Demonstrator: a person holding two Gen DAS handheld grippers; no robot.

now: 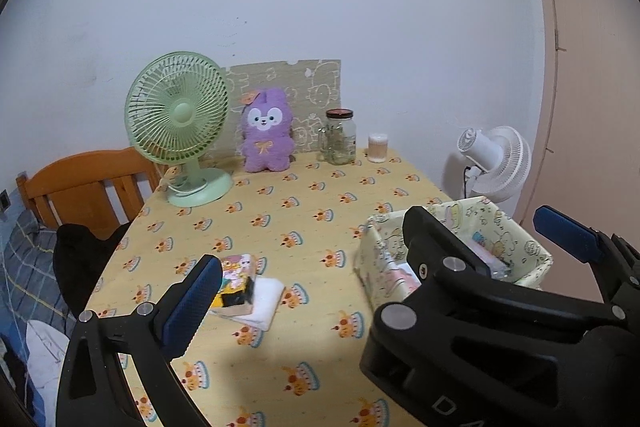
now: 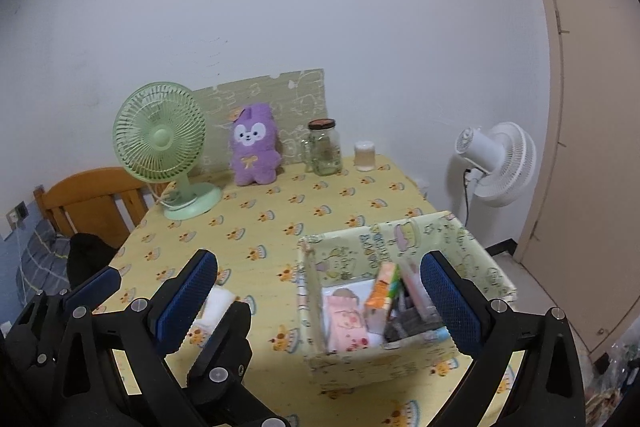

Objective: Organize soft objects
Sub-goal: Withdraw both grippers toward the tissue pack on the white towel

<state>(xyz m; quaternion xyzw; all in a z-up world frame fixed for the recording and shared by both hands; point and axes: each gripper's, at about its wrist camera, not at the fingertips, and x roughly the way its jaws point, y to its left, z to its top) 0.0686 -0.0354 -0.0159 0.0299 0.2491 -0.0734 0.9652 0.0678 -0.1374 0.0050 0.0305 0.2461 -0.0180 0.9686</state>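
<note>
Both grippers, left (image 1: 368, 247) and right (image 2: 320, 299), hang wide and empty. Nearest on the worktop (image 1: 320, 195) lies a folded white cloth (image 1: 266, 297) (light, limp): pinch its thick folded edge. Beyond, the fabric basket (image 2: 460, 235) waits.

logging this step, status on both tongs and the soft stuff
Left tongs open, empty. Right tongs open, empty. White folded cloth outside printed fabric storage box. Nothing blocking.
</note>
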